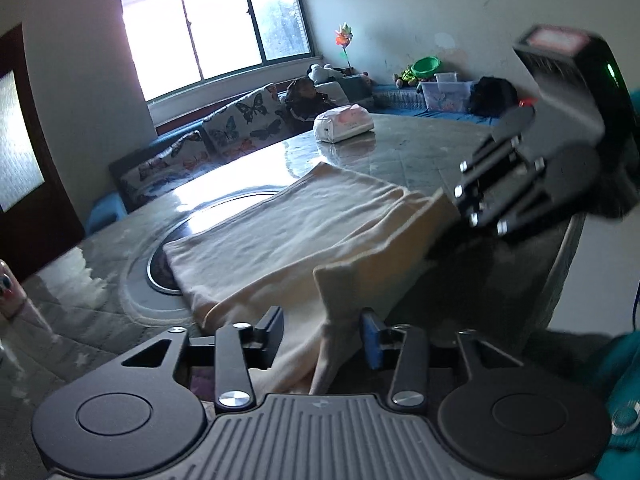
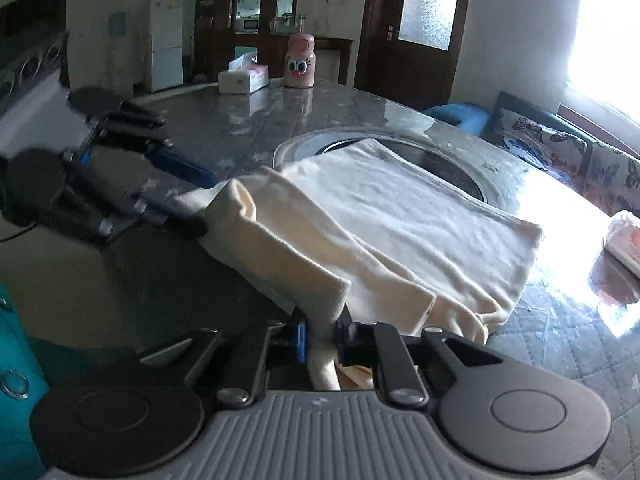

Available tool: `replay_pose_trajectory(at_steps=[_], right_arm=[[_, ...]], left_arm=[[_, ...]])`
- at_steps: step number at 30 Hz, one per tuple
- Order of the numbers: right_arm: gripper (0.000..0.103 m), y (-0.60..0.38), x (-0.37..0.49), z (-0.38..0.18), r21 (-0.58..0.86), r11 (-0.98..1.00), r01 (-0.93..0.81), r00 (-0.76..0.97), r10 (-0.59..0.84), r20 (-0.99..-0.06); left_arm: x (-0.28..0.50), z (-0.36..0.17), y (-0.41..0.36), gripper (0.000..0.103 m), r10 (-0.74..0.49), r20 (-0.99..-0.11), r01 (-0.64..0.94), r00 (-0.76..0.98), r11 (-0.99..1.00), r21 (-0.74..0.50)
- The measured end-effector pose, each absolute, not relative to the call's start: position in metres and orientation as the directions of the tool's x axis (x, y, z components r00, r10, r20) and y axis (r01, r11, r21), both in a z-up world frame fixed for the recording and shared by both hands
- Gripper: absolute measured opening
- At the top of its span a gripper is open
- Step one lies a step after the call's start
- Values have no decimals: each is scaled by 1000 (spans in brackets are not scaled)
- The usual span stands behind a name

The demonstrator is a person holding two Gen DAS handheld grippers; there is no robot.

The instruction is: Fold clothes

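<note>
Right wrist view: right gripper (image 2: 322, 334) pinches cream garment (image 2: 400, 220) edge; left gripper (image 2: 196, 200), ahead-left, straddles it half-open.

My left gripper (image 1: 322, 334) is straddling a raised fold of the cream garment (image 1: 280, 236), its jaws standing apart on either side. The garment is lying across the glossy table (image 1: 400, 148). My right gripper (image 1: 444, 236) is reaching in from the right, meeting the garment's near edge. A tissue pack (image 1: 343, 123) is sitting farther back.
</note>
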State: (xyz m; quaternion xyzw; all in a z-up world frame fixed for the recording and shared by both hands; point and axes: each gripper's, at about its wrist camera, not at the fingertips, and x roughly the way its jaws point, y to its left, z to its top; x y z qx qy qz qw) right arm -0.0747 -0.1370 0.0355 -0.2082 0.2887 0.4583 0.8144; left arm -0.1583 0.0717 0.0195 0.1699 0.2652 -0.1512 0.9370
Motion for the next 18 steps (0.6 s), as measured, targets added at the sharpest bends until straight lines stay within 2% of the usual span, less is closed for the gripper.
replay_pose_trajectory(at_steps=[4,6,8,11,18], right_arm=[[11,-138,-75,38,-70,503,-861,420,627,-656],[11,-137,-78,38,-74,507,-858,427,628,-651],[10,-137,-80,39,-78,512,-856,435,628,-645],[9,-139,-84,41,-75,519,-852,442,635,-634],[9,-147,-103,58,-87,480,-873,424,660,-620]], left_arm=[[-161,10,71,45,-162,-549,385,820,866,318],[-161,5,71,34,-147,-548,391,823,847,360],[-162,2,72,18,-158,-556,411,816,834,367],[-165,3,75,7,-176,-560,425,809,834,352],[-188,26,79,6,-233,-551,444,801,849,286]])
